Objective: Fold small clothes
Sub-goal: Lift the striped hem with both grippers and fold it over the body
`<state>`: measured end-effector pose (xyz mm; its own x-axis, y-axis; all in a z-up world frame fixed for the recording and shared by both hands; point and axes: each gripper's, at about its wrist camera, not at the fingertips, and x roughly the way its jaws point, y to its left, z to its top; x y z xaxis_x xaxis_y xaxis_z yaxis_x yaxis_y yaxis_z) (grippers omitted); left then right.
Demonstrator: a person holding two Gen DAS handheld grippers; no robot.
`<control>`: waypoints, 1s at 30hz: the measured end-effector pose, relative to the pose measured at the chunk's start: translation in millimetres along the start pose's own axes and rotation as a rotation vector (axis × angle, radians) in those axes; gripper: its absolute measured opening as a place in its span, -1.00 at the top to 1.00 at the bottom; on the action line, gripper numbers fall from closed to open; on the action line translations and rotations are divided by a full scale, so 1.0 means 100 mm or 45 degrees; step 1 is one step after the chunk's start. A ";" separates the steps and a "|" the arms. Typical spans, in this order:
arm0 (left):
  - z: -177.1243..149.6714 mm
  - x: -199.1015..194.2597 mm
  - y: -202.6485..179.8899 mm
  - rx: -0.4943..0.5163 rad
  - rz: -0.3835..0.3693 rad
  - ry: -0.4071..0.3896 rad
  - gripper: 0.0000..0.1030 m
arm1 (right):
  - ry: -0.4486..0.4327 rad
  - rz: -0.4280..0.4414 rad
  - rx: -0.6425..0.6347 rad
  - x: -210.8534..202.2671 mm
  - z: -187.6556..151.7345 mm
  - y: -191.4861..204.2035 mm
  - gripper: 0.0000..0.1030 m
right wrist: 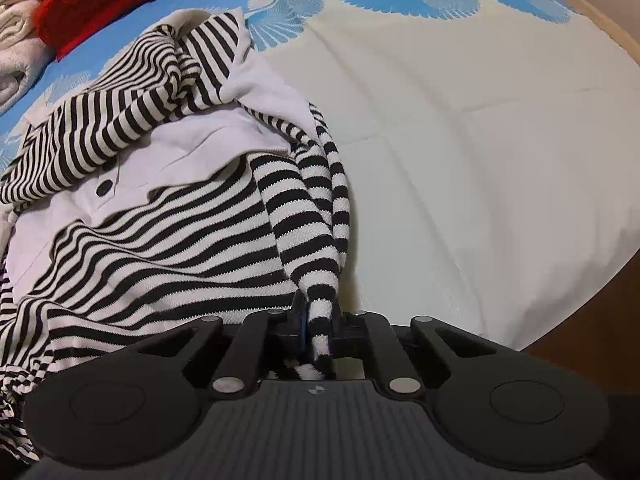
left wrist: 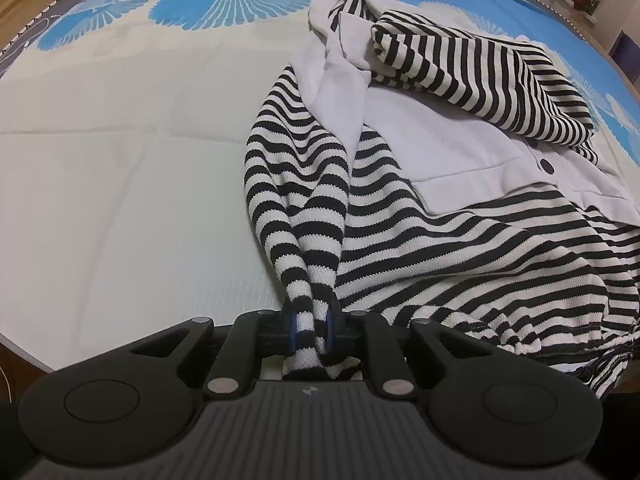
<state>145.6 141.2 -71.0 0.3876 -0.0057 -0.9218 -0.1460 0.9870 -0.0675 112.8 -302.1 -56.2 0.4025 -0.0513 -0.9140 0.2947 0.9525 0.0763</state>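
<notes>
While spread over a broad bed cover (left wrist: 120, 168), pale through the middle and blue-patterned toward the far edge, served as the folding surface and left bare cloth on both outer sides. Carried one striped top (left wrist: 460, 240), black-and-white with plain white panels, lying rumpled near the middle between the two tools, a dark button (left wrist: 547, 166) showing on its front placket. Lay partly doubled over itself at the far end, striped cloth heaped across the white panel, so not yet flat enough for a clean fold. Drawn taut into two ropes of fabric at the near corners, probably the hem ends, likely so that the garment could be lifted and shaken square or carried over on itself.

Beyond the garment: a red cloth (right wrist: 120, 4) and a rolled cream towel (right wrist: 16, 56) at the far edge in the right wrist view, more coloured items dimly seen at the top of the left one. Well apart from the work, thus no real obstacle; crumpled far end judged the likelier snag.

Clamped tight on a bunched striped corner: left gripper (left wrist: 311, 330). Likewise pinched on the opposite striped corner: right gripper (right wrist: 318, 330), jaws nearly together with cloth pressed between.
</notes>
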 end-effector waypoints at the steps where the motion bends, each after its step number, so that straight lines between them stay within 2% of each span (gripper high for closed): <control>1: 0.00 0.00 0.00 0.002 0.000 -0.004 0.77 | -0.006 0.004 0.002 -0.01 0.00 -0.01 0.86; 7: -0.02 -0.08 -0.02 0.015 -0.007 -0.049 0.83 | -0.058 0.040 0.033 -0.10 0.02 -0.08 0.88; 13: -0.01 -0.37 -0.02 0.043 -0.053 -0.181 0.85 | -0.176 0.145 0.050 -0.34 0.06 -0.14 0.89; 19: 0.08 -0.89 0.18 0.029 -0.205 -0.293 0.86 | -0.334 0.297 0.047 -0.73 0.13 -0.19 0.90; 22: 0.10 -1.20 0.29 0.051 -0.277 -0.333 0.86 | -0.423 0.330 -0.026 -1.00 0.15 -0.22 0.90; 26: -0.03 -1.63 0.46 0.082 -0.355 -0.366 0.86 | -0.447 0.437 -0.028 -1.35 0.12 -0.32 0.91; 30: -0.18 -1.92 0.62 0.066 -0.418 -0.358 0.86 | -0.542 0.518 -0.146 -1.86 -0.10 -0.39 0.91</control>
<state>45.4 200.1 95.1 0.6396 -0.2834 -0.7145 0.0693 0.9470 -0.3136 18.0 -326.9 106.5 0.7823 0.2314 -0.5784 -0.0418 0.9459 0.3219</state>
